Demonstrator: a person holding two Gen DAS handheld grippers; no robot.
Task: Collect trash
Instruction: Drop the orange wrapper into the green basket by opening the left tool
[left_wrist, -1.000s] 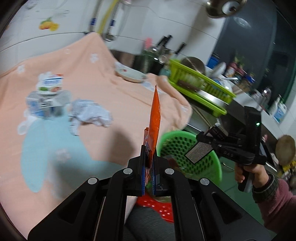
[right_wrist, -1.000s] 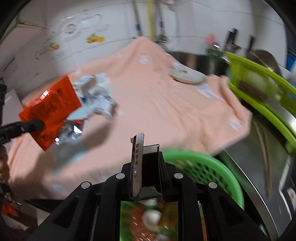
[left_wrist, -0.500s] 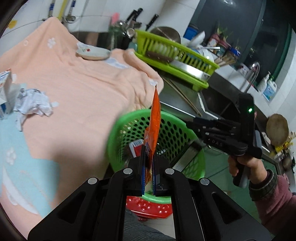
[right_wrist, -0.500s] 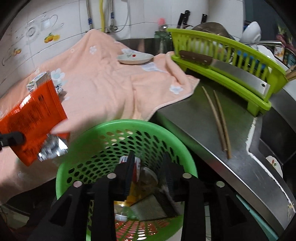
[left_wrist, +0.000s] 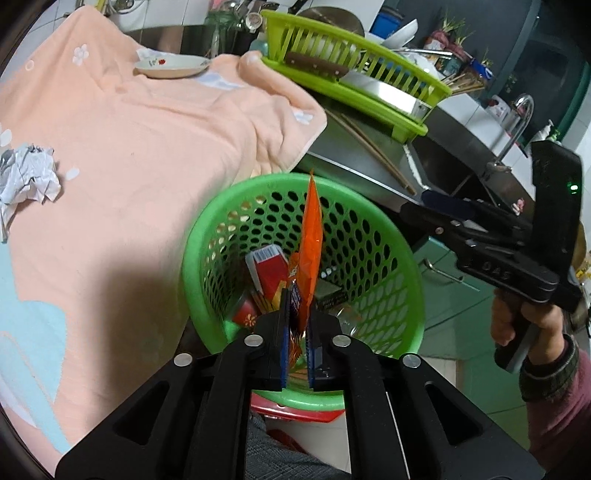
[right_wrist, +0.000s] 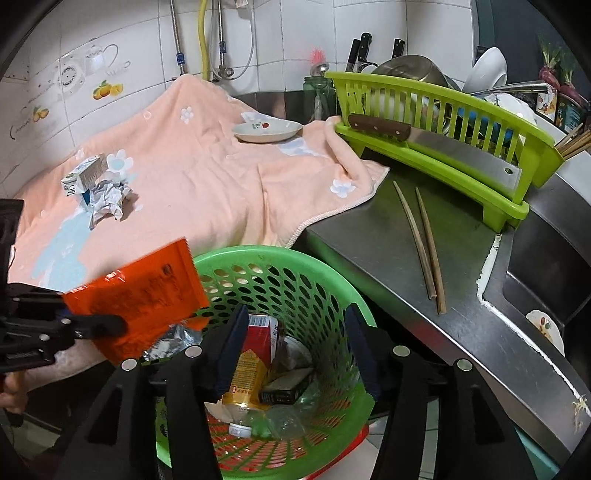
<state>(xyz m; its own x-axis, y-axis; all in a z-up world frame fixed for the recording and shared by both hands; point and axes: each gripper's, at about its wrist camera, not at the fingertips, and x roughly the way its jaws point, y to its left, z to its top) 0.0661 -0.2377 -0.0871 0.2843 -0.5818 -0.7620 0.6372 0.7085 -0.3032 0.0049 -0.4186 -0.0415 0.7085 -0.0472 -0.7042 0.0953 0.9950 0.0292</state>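
Observation:
My left gripper (left_wrist: 297, 299) is shut on an orange wrapper (left_wrist: 310, 236) that stands edge-on above the green perforated basket (left_wrist: 207, 236). In the right wrist view the wrapper (right_wrist: 140, 295) hangs over the basket's left rim (right_wrist: 332, 280), pinched by the left gripper (right_wrist: 110, 325). My right gripper (right_wrist: 297, 321) hovers over the basket with its jaws opening and nothing between them; it also shows at the right as the right gripper (left_wrist: 417, 214). Inside the basket lie a red carton (left_wrist: 269, 269), a yellow can (right_wrist: 245, 373) and a black box (right_wrist: 284, 387). Crumpled paper (right_wrist: 107, 199) and a milk carton (right_wrist: 83, 177) rest on the peach towel (right_wrist: 203, 184).
A plate (right_wrist: 267, 131) sits at the towel's far end. A green dish rack (right_wrist: 443, 122) holding a cleaver (right_wrist: 461, 151) stands on the steel counter, with chopsticks (right_wrist: 424, 240) in front and a sink (right_wrist: 546, 288) to the right. The basket rests on a red stool (left_wrist: 291, 410).
Both grippers swung from above the towel to above the basket. The right jaws opened and the small flat box they held is gone from them. The left still grips the wrapper.

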